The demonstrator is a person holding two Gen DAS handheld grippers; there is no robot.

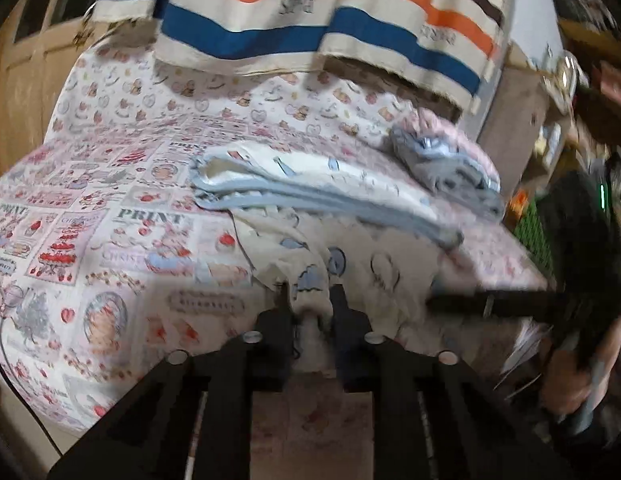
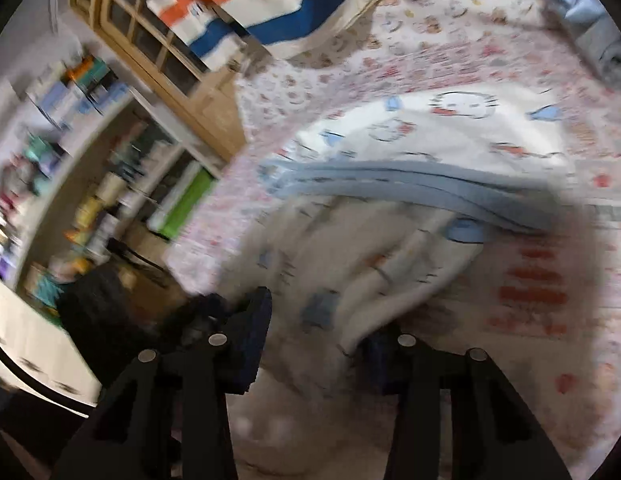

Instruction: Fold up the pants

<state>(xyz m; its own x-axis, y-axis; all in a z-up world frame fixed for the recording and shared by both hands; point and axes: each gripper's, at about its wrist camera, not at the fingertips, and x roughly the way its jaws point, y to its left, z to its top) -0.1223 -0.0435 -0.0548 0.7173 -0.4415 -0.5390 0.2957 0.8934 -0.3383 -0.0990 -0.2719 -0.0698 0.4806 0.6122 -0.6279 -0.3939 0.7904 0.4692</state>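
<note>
A pink cartoon-print bedsheet (image 1: 110, 248) carries cream cartoon-print pants (image 2: 450, 136); left gripper (image 1: 308, 300) clamps their fabric, right gripper (image 2: 316, 320) straddles blurred cloth, grip unclear.

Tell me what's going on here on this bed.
A person is folding cream cartoon-print pants on a bed, using handheld tongs in each hand. The left tongs are pinched shut on a bunch of the pants' near edge. The right tongs have fabric between their fingers, but blur hides whether they are gripping it. The pants lie partly folded, a blue trim band running across them. A smaller cloth bundle sits farther back, and a striped blanket lies beyond.
</note>
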